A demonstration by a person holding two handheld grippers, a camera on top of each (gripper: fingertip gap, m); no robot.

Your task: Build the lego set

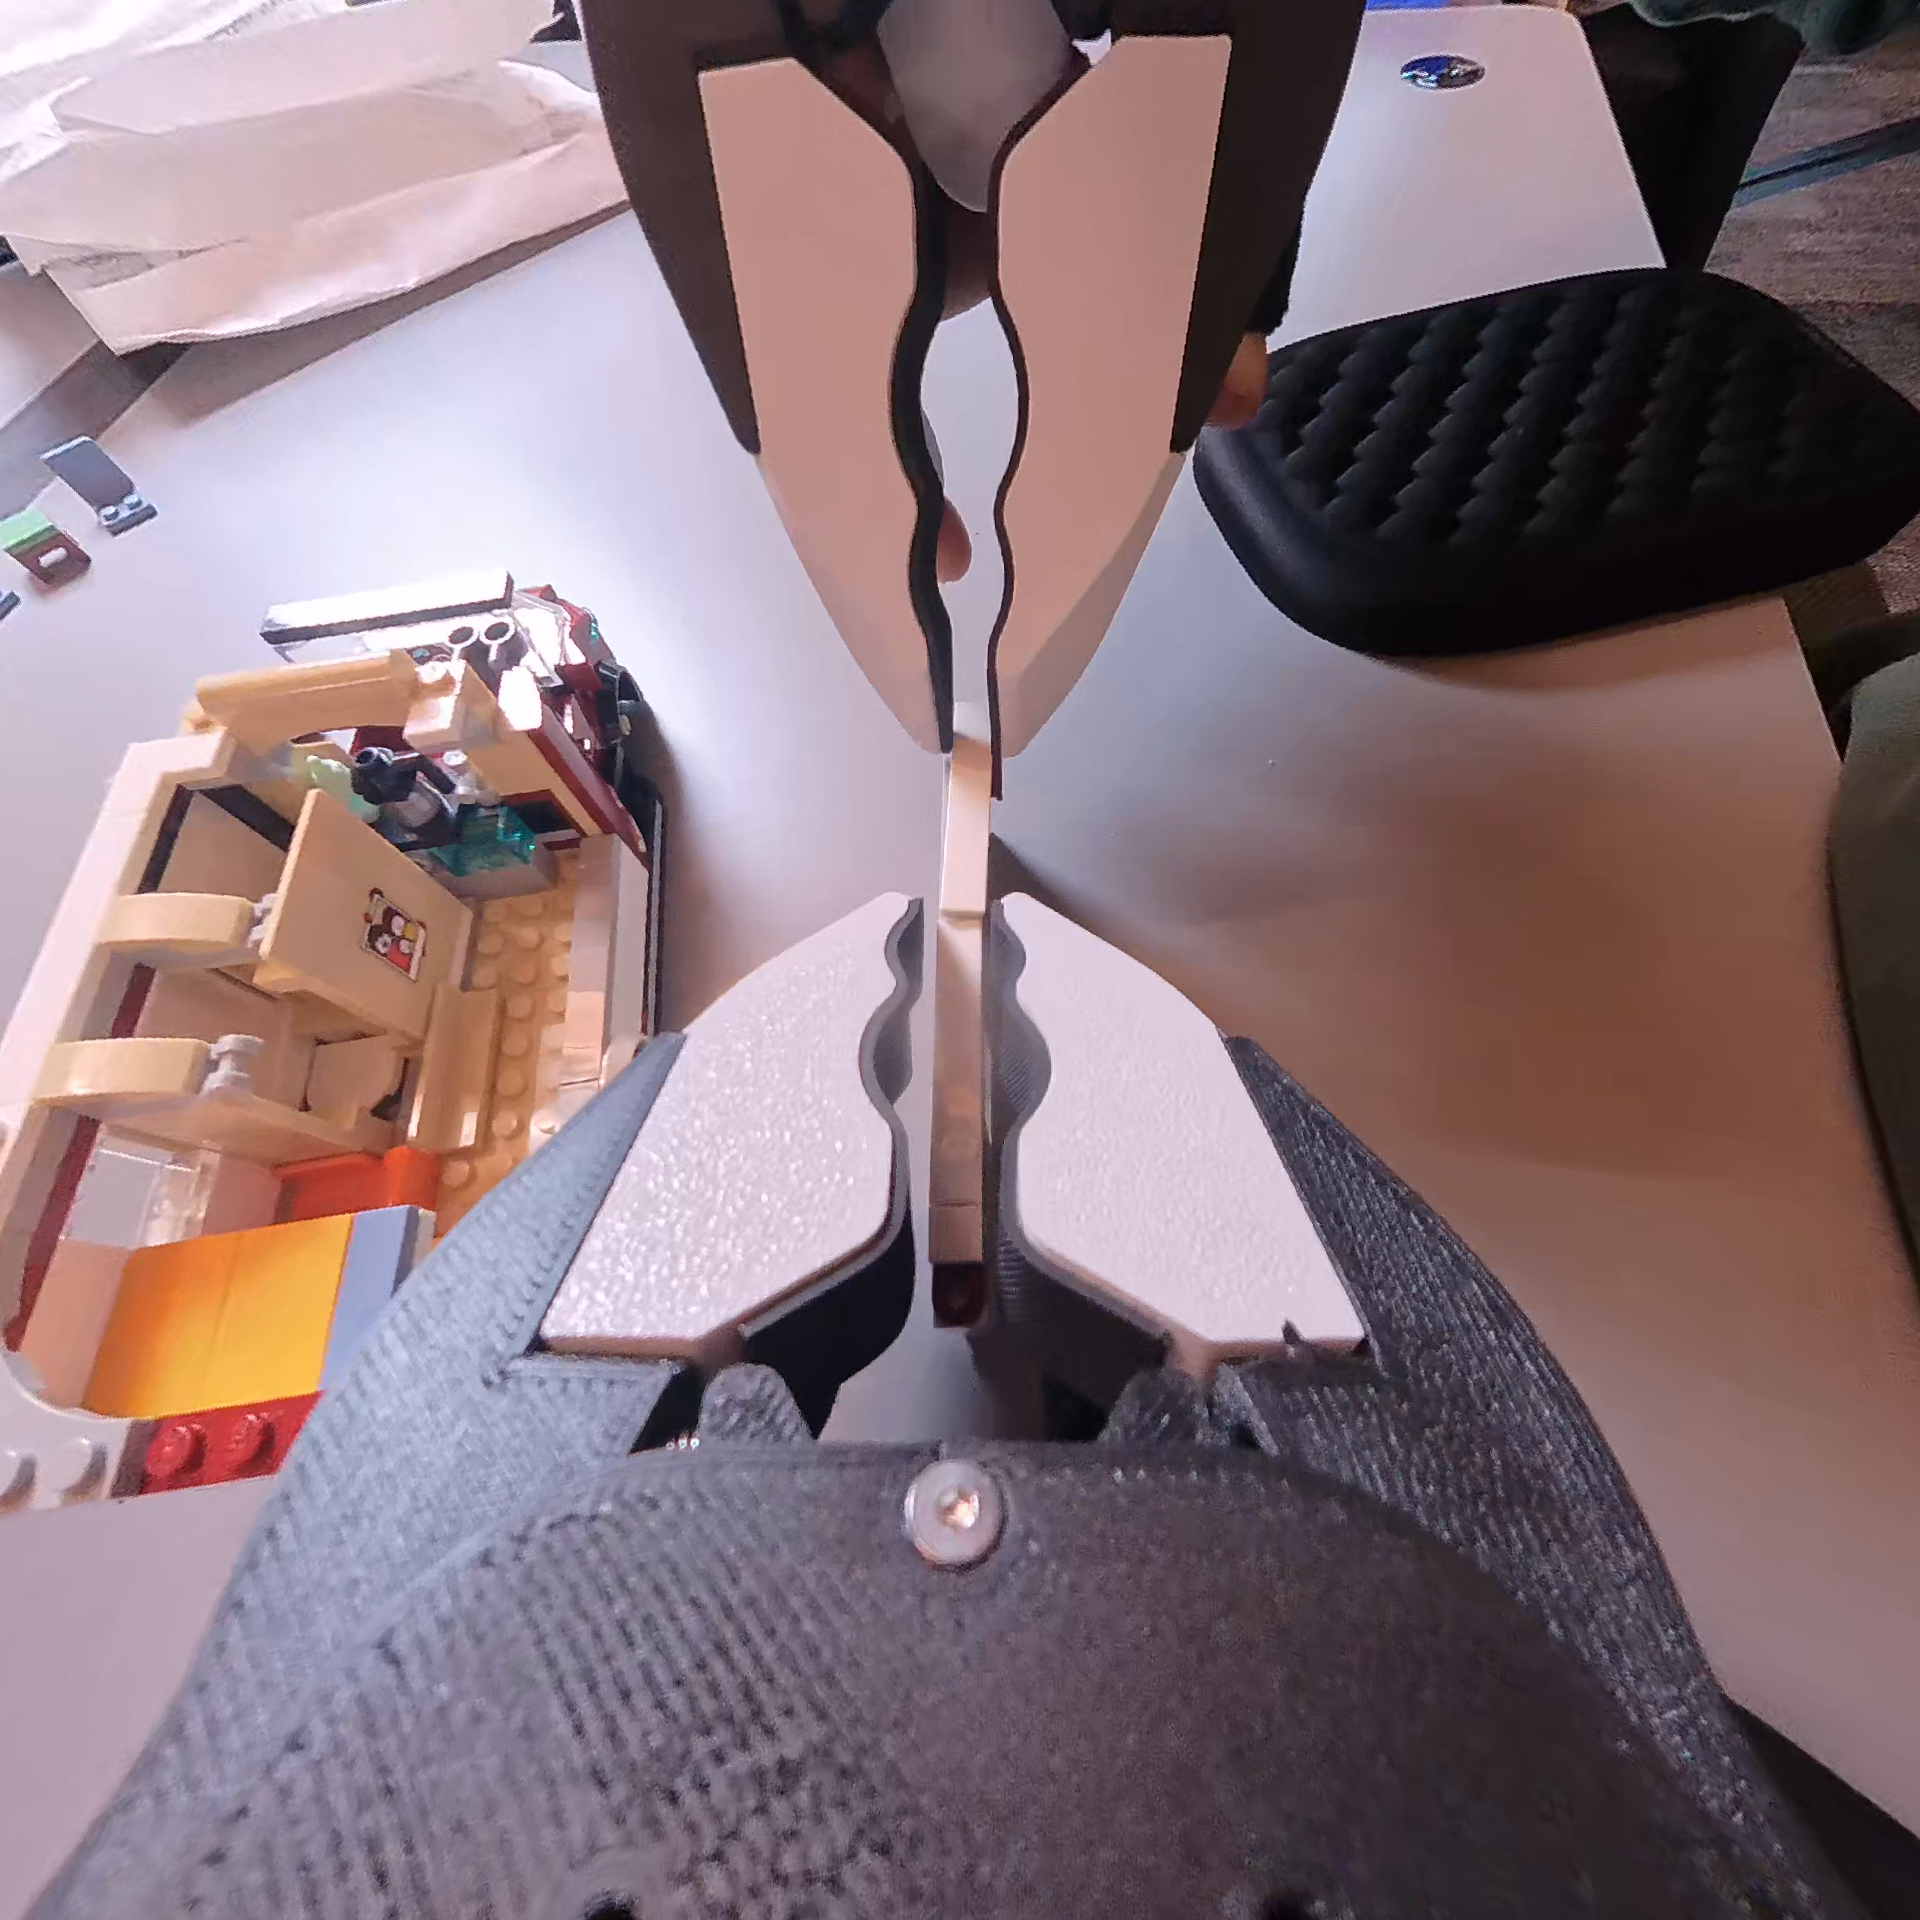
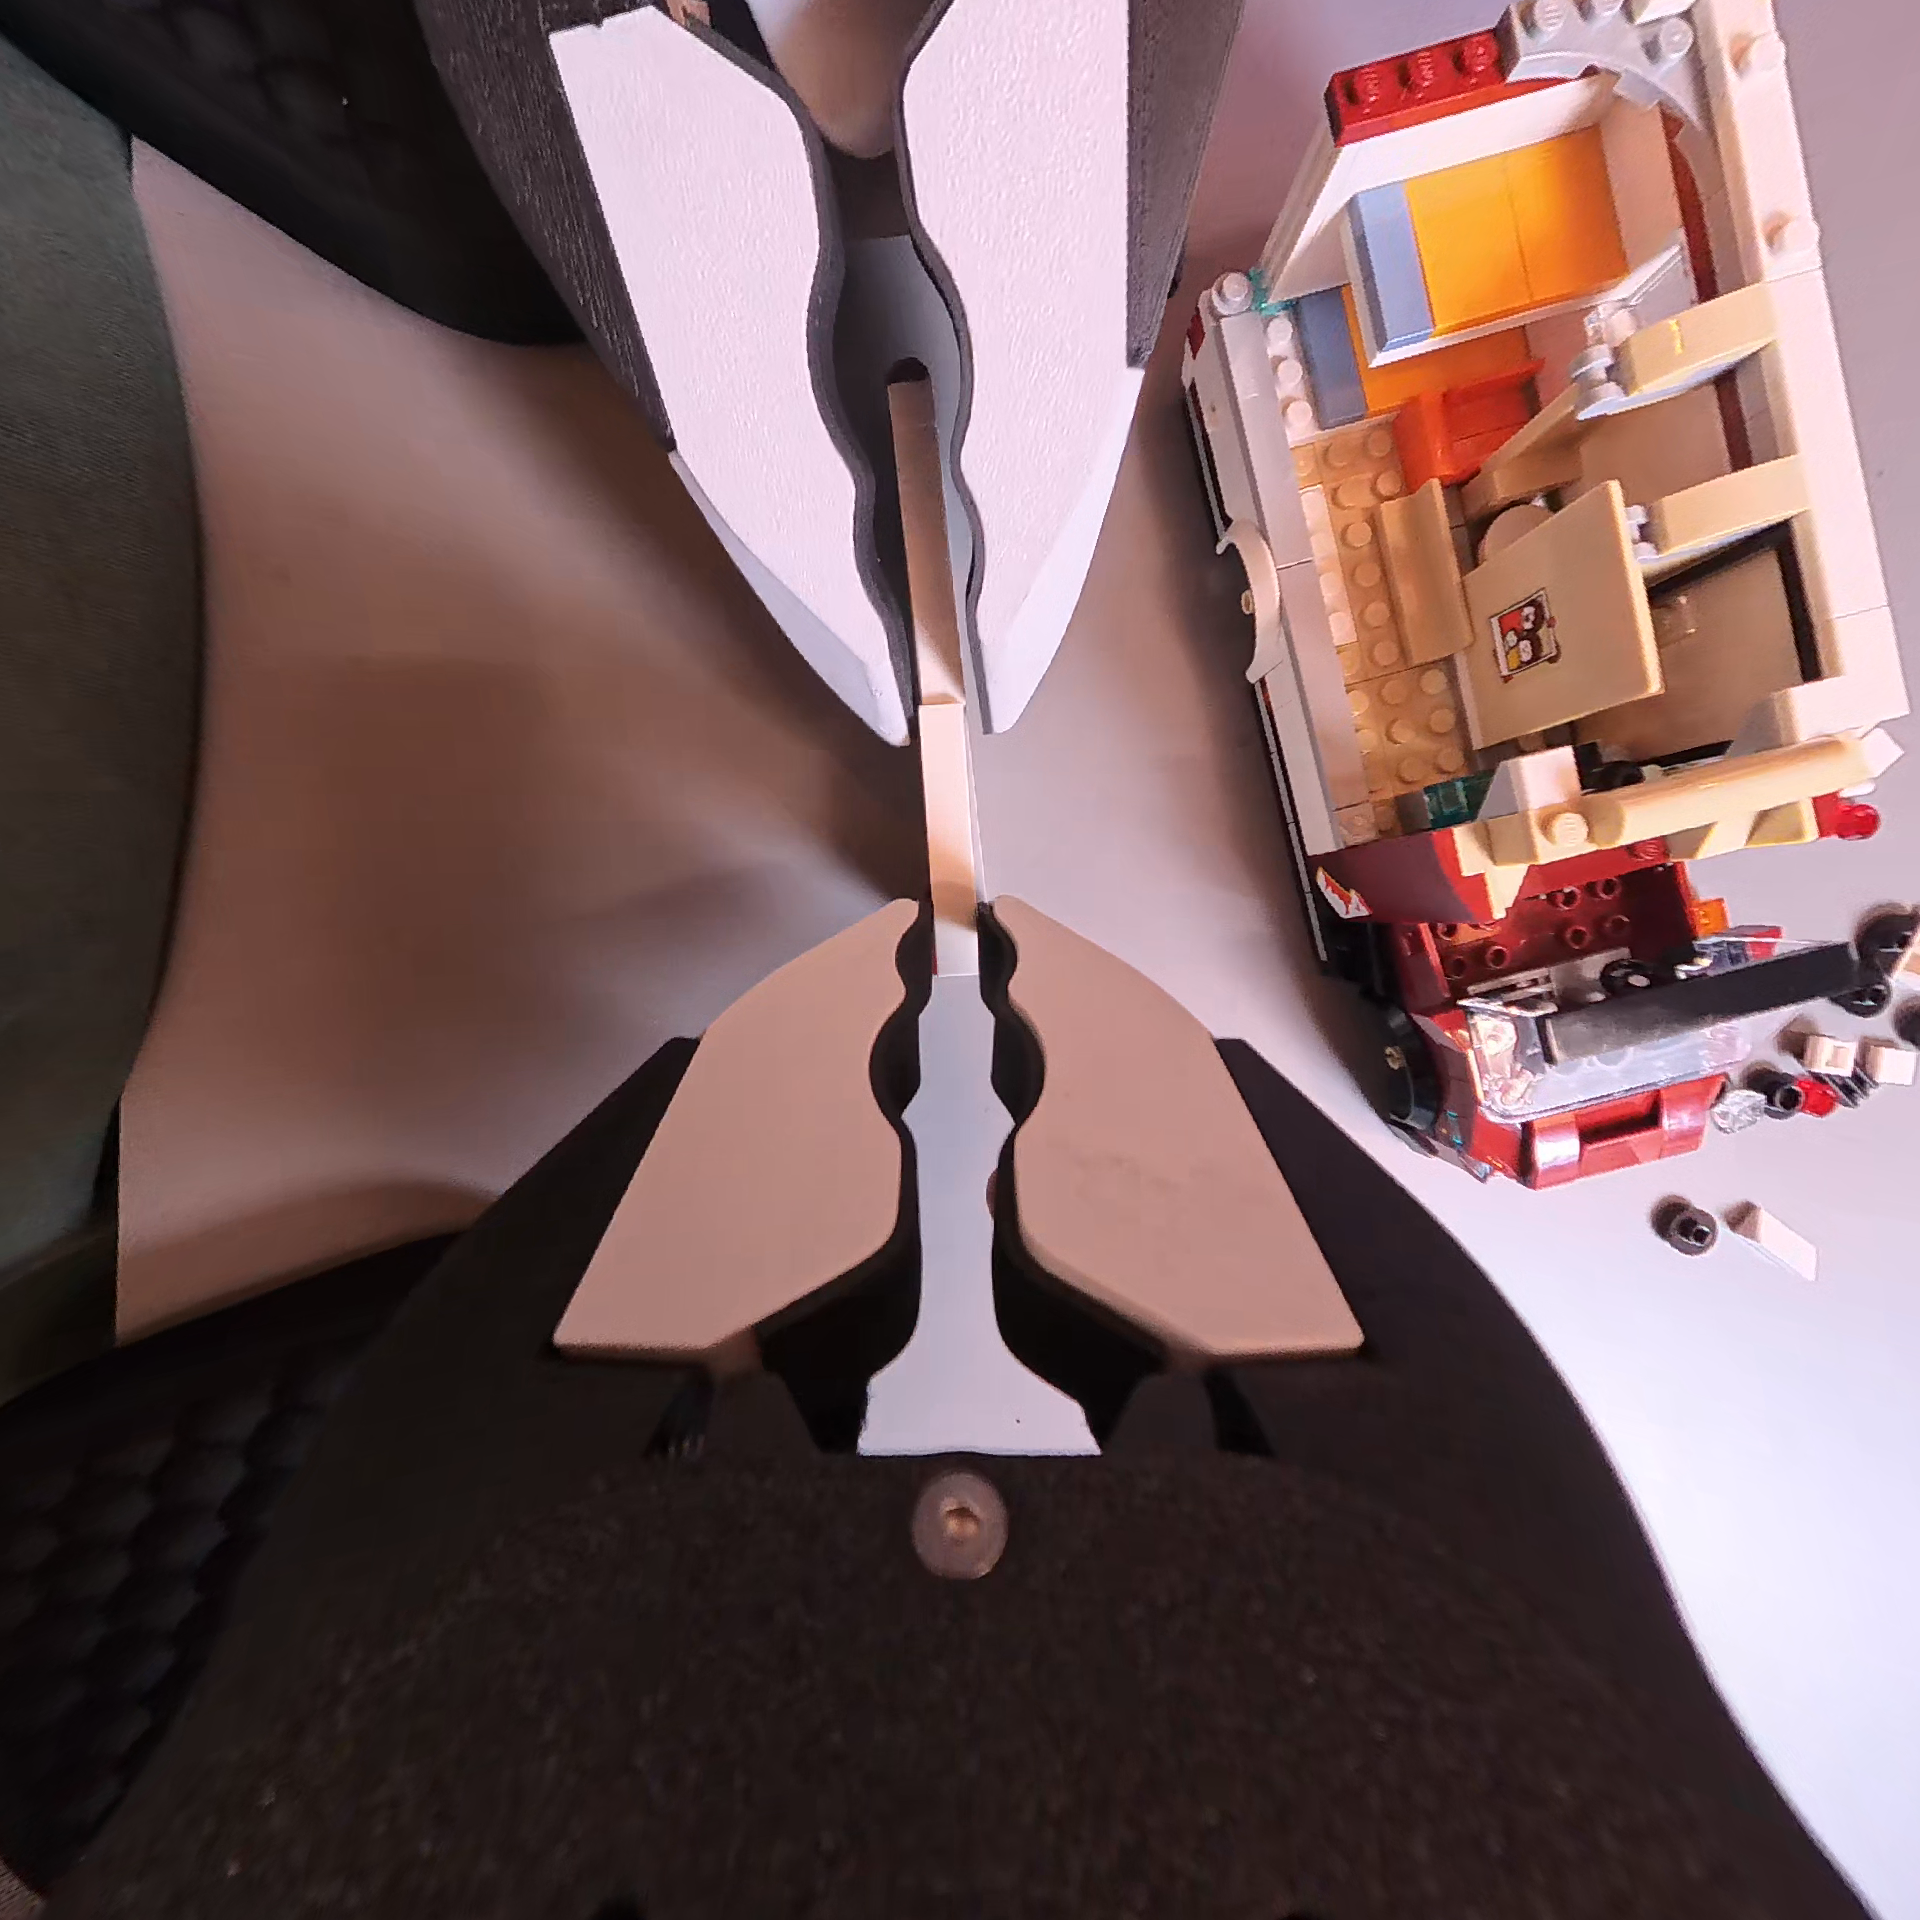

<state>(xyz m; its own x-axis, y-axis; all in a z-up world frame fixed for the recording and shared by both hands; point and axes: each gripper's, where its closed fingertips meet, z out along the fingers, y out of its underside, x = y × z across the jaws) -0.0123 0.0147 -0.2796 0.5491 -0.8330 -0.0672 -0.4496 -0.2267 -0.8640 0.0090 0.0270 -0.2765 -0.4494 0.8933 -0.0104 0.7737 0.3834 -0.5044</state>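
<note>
- We see both grippers holding one long white strip of bricks (image 1: pixel 961 831) in the air above the pale table (image 1: pixel 1351 935), one at each end.
- Our left gripper (image 1: pixel 961 914) is closed on the near end of the strip, which runs deep between its fingers. Our right gripper (image 2: pixel 951 914) is closed on the other end, only at its tips.
- The strip could bend or snap apart in the middle if we pull or twist the two ends in different ways.
- The right tips hold just a little bit of the strip, so we think it could slip out there.
- If it falls, it could hit the brick-built camper van (image 1: pixel 343 987) just beside us and knock small parts loose.
- Loose little pieces (image 2: pixel 1766 1247) lie near the van and could be pushed around.
- A dark red bit shows at the deep end of the strip, but we cannot tell what it is.
- The van is cut off at the edge in both views.
- We cannot tell how many bricks make up the strip.
</note>
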